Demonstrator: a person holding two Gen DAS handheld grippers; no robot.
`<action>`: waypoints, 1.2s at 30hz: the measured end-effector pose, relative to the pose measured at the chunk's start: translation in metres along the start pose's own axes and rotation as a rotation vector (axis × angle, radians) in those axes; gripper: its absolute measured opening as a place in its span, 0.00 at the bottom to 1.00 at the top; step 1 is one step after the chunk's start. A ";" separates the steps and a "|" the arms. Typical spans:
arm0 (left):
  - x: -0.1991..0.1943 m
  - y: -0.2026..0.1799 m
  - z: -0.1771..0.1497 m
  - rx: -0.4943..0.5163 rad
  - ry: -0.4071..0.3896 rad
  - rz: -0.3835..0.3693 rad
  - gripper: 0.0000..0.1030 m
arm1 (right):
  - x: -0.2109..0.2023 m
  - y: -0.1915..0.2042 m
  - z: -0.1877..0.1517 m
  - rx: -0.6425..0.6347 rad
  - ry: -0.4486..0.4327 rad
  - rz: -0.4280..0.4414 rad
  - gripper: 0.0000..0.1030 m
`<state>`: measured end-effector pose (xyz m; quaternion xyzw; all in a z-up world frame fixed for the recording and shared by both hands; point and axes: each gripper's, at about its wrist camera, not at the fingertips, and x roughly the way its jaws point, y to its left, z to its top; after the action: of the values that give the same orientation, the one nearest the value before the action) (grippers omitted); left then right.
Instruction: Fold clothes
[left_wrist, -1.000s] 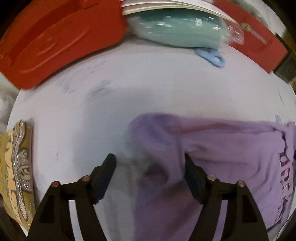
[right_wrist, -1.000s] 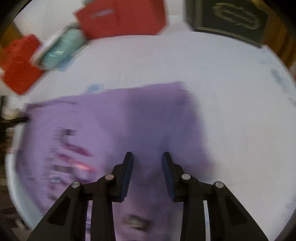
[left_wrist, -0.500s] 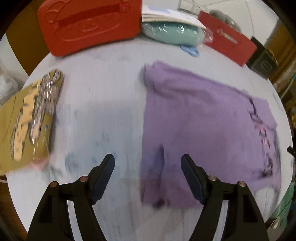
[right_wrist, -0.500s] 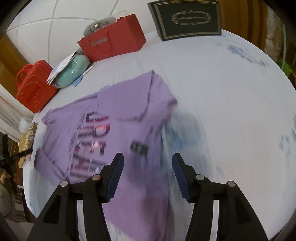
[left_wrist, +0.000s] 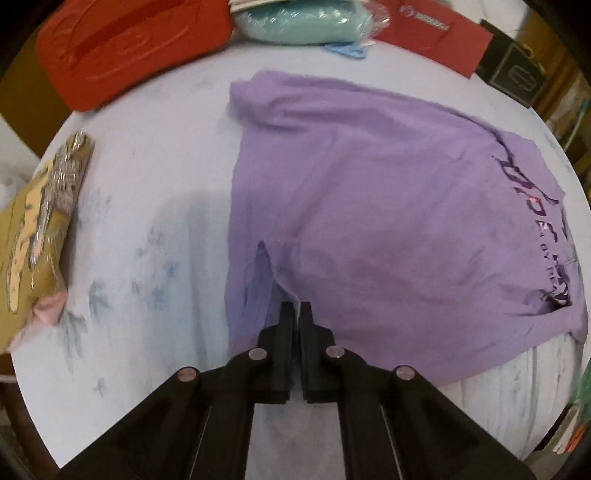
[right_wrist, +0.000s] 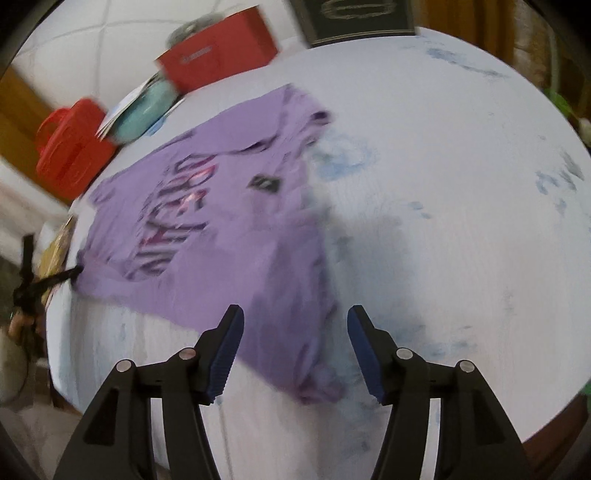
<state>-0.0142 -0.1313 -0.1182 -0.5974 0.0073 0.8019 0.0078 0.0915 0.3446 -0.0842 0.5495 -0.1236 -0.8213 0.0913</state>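
Note:
A purple T-shirt (left_wrist: 369, 206) with dark lettering lies spread on the round white table (left_wrist: 155, 192). My left gripper (left_wrist: 296, 310) is shut on the shirt's near hem, pinching a raised fold of cloth. In the right wrist view the same shirt (right_wrist: 229, 229) lies left of centre. My right gripper (right_wrist: 295, 321) is open and empty, its blue-padded fingers (right_wrist: 364, 347) hovering over the shirt's near corner. The left gripper also shows there, small at the shirt's far left edge (right_wrist: 70, 275).
A red case (left_wrist: 125, 40), a teal packet (left_wrist: 303, 20), a red bag (left_wrist: 436, 33) and a dark box (left_wrist: 517, 74) line the far side. A yellow patterned packet (left_wrist: 37, 229) lies at the left edge. The table edge is near on the right (left_wrist: 546, 398).
My left gripper has closed on the shirt's hem; it was open half a second ago. My right gripper has opened wider and drawn back toward the shirt's near corner.

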 end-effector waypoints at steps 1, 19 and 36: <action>-0.001 0.003 -0.004 0.000 0.006 0.014 0.01 | 0.000 0.007 -0.002 -0.037 0.003 0.014 0.44; -0.041 0.026 -0.035 0.006 -0.118 0.008 0.63 | 0.005 0.013 -0.030 -0.137 0.013 -0.006 0.65; -0.015 -0.009 -0.047 0.113 -0.115 0.075 0.06 | 0.023 0.033 -0.056 -0.353 -0.027 -0.174 0.37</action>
<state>0.0350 -0.1236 -0.1171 -0.5483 0.0744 0.8329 0.0121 0.1351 0.3004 -0.1147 0.5226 0.0690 -0.8422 0.1131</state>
